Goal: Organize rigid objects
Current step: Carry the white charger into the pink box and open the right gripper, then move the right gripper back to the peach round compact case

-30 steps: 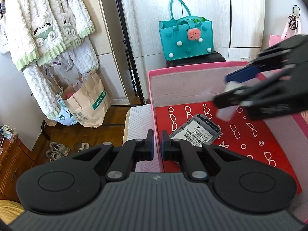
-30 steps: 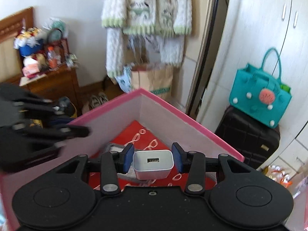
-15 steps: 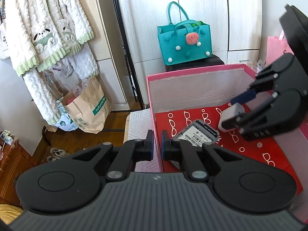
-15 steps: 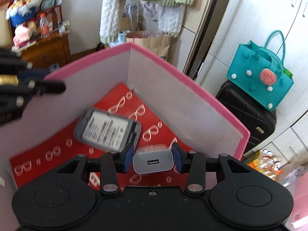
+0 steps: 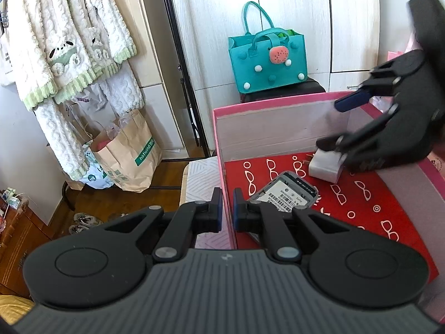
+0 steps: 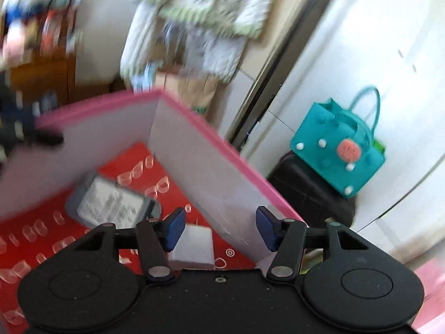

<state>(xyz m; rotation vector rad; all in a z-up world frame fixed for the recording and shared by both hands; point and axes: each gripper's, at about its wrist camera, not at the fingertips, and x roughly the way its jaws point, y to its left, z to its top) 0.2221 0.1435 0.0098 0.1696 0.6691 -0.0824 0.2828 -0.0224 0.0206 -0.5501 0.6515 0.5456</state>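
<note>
Left wrist view: the left tool is seen clamped on the near wall of the pink box. A white charger and a grey phone are seen lying on the box's red floor. The right tool is held spread apart above the charger, gripping nothing.
</note>
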